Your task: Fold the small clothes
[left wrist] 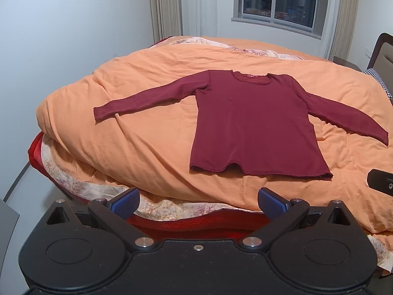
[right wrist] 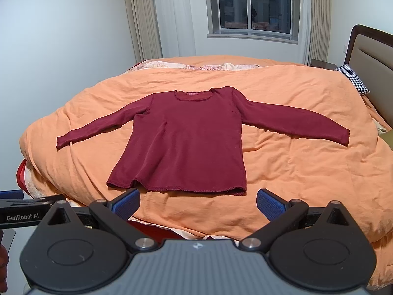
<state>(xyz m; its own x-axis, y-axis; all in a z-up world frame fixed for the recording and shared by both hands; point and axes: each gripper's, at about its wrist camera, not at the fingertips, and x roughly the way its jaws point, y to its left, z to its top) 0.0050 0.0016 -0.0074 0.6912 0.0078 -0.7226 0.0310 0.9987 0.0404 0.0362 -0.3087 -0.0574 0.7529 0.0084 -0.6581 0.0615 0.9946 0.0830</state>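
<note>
Shirt (left wrist: 255,123) flat on orange duvet (left wrist: 152,132) (sleeves spread) | my left gripper (left wrist: 198,202) spread wide, empty | my right gripper (right wrist: 198,202) likewise

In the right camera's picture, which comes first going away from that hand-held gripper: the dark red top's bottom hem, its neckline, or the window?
From the right hand-held gripper:
1. Bottom hem of the dark red long-sleeved top, just ahead on the orange duvet.
2. Its neckline with pink label, mid-bed.
3. The dark-paned window, on the far wall.
</note>
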